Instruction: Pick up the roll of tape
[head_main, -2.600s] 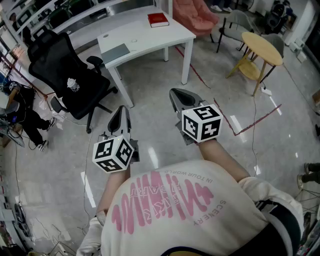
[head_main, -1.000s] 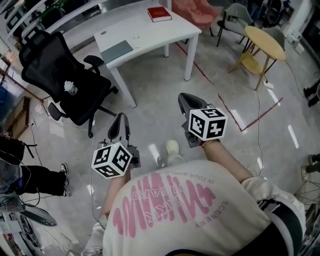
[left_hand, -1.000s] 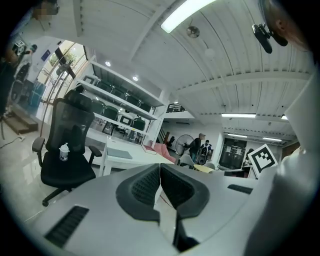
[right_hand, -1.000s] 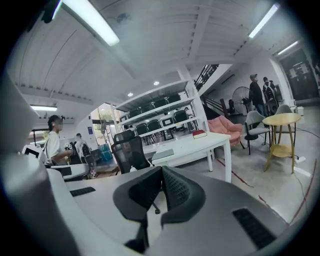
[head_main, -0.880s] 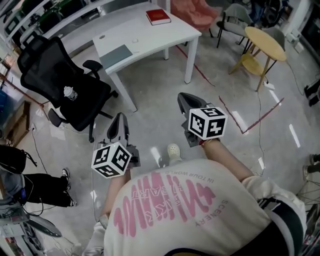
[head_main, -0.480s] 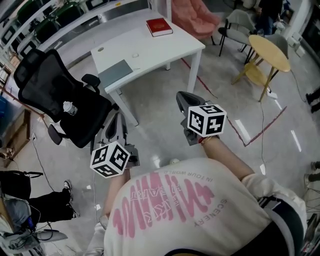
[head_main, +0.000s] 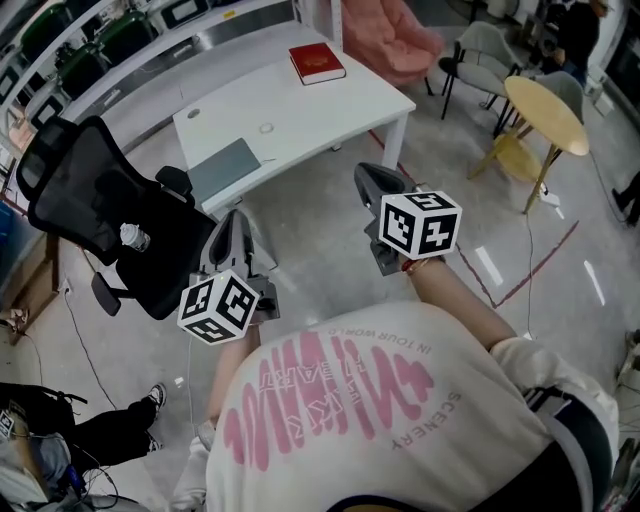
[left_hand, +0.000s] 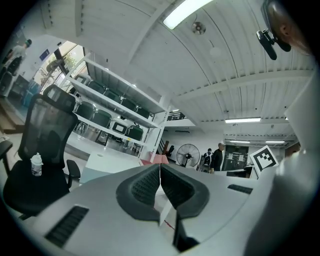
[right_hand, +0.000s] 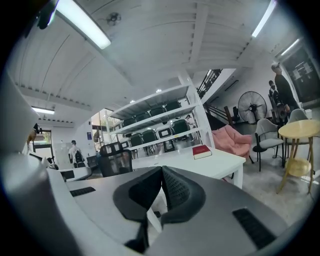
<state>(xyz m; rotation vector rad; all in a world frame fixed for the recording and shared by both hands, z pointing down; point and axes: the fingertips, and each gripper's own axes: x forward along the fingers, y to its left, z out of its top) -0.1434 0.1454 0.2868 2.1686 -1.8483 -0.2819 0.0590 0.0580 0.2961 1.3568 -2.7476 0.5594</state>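
- Head view, left gripper (head_main: 234, 225): you hold it about level with its jaws shut tight and nothing in them. Its tip reaches toward the near edge of the white desk (head_main: 330, 95).
- Left gripper view: the ribbed pads (left_hand: 142, 187) meet along one thin seam, with nothing between them.
- Right gripper (head_main: 368, 178): its jaws are closed as well and carry nothing. The tip sits close to the desk's near right corner.
- Right gripper view: its pads (right_hand: 180, 192) press together, and the desk top shows beyond them.
- Roll of tape (head_main: 265, 128): a small pale ring lies flat on the desk top. It is ahead of both your grippers, well apart from each, and nearer the left gripper's line. It is too small to confirm as tape.
- Grey pad (head_main: 225, 170): on the desk just ahead of the left gripper, with the ring beyond it to the right.
- Red book (head_main: 316, 63): at the desk's far end, past the ring.
- Black office chair (head_main: 90, 200): to the left of the left gripper, with a bottle (head_main: 133, 237) on its seat.
- Round yellow table (head_main: 545, 110): well off to the right of the right gripper.
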